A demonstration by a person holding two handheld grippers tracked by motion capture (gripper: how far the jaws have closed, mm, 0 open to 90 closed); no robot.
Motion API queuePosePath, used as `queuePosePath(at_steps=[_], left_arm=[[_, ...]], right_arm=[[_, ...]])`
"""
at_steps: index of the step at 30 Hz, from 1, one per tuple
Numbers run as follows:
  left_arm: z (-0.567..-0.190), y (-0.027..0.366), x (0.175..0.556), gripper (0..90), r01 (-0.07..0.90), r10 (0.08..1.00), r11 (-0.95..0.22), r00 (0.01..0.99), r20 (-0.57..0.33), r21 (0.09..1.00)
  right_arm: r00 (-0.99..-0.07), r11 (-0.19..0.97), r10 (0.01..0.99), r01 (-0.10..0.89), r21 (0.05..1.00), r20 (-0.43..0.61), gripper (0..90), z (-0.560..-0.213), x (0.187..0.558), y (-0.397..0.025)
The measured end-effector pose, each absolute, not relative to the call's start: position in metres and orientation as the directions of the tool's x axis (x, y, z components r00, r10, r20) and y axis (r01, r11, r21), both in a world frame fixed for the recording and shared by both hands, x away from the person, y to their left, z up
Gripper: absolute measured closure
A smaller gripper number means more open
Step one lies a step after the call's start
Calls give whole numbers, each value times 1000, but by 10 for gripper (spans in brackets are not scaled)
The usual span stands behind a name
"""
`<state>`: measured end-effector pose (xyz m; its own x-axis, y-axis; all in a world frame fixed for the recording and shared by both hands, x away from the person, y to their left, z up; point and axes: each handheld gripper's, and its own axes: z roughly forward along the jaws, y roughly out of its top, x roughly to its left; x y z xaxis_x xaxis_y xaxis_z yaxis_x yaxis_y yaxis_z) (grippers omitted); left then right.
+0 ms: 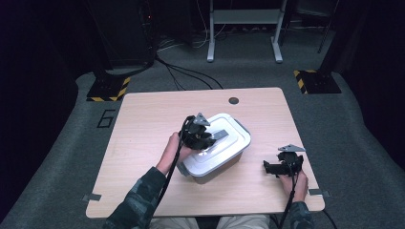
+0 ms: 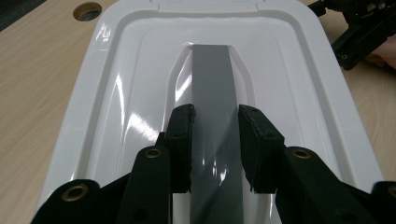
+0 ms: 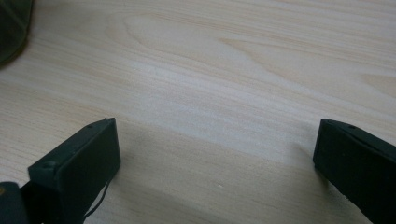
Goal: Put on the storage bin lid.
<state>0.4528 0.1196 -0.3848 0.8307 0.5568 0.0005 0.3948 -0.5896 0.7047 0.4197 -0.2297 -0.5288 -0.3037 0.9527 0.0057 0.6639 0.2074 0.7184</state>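
Two grippers at work: we see the left gripper (image 2: 215, 116) clamped on the grey handle (image 2: 214, 84) of the white box lid (image 2: 121, 93) mid-table (image 1: 143, 109); the right gripper (image 3: 215, 154) rests wide apart beside.

Dark green camouflage sleeves (image 1: 138, 200) and pale trousers are worn. Each hand is fitted with a black two-jaw gripper, the left gripper (image 2: 215, 140) and the right gripper (image 3: 215, 158). Flat, rectangular pads (image 2: 254, 144) are seen on the jaws, with brass-coloured rivets at the linkages. Each gripper is topped by a grey triangular plate (image 1: 291, 148) and trailed by a black cable (image 1: 168, 176).
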Motion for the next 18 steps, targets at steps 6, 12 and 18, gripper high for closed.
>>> queuePosePath(at_steps=[6, 12, 18], left_arm=[[-387, 122, 453, 662, 395, 558, -580, 830, -6, 712], [-387, 122, 453, 659, 388, 556, -578, 831, -1, 718], [-383, 123, 448, 337, 383, 572, -566, 820, 13, 730]], right_arm=[[-304, 208, 953, 664, 719, 5, 1, -529, 420, -230], [-304, 207, 953, 664, 719, 6, 1, -529, 420, -230], [-304, 207, 953, 664, 718, 6, 1, -529, 420, -230]])
